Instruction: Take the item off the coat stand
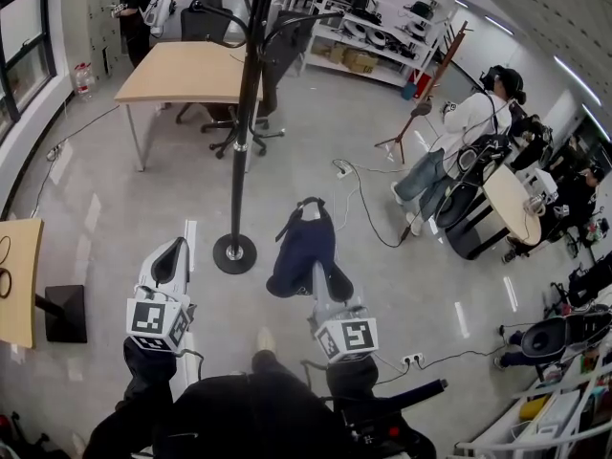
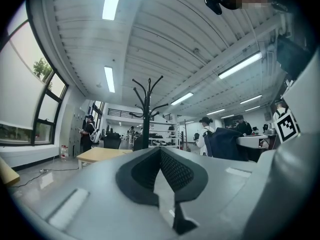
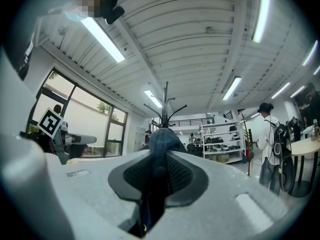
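Right gripper point(image 1: 320, 280) is clamped on the dark blue jacket point(image 1: 301, 247), jaws only a little apart with the cloth bunched between the pads. The jacket hangs off the coat stand point(image 1: 241, 142), beside its base. Left gripper point(image 1: 172, 256) is closed and empty.

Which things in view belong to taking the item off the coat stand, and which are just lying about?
Part of the job:
- coat stand
- dark blue garment, already off the stand
- right gripper, jaws clamped on the garment

Just lying about:
- wooden table
- floor cable
- shelving
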{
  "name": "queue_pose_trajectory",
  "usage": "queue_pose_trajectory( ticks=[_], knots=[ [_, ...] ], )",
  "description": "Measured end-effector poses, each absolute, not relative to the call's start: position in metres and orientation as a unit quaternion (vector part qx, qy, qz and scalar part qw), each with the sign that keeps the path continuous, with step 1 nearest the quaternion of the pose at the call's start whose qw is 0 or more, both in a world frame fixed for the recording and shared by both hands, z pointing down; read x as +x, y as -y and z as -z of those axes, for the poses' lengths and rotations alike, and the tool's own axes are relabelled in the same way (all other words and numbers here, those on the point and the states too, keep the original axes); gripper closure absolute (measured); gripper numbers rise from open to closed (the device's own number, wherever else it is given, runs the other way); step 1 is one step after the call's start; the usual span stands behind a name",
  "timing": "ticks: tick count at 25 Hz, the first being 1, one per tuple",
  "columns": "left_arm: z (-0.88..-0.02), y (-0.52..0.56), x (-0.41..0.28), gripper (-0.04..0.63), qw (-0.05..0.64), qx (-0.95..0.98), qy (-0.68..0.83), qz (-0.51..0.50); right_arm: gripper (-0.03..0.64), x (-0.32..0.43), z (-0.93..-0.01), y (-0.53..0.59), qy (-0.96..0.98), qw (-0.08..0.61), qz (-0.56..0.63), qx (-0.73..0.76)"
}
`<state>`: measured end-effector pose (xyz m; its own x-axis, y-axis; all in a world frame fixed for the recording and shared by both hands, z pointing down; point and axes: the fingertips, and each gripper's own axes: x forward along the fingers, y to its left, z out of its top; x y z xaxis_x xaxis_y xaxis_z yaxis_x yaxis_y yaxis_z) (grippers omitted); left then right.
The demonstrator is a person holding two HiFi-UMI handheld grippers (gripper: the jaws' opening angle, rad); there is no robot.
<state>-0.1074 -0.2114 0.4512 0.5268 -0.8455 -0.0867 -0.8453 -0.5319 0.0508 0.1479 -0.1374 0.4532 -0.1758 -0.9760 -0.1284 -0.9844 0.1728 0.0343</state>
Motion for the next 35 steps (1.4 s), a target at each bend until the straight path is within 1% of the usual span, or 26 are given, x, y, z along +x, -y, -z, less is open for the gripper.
queue_pose_trajectory(
  ticks=[12, 35],
  knots=[
    [-0.4532, 0.2113, -0.1076, 0.592, -0.004, 0.877, 0.479, 0.047, 0.56, 0.14, -0.4615, 0.1352, -0.768, 0.028, -0.056, -0.637],
    [-0.4522, 0.2081, -0.1041, 0.592, -0.003, 0.877, 0.48, 0.041, 0.561, 0.142, -0.4554, 0.133, -0.769, 0.038, -0.053, -0.636]
  ],
)
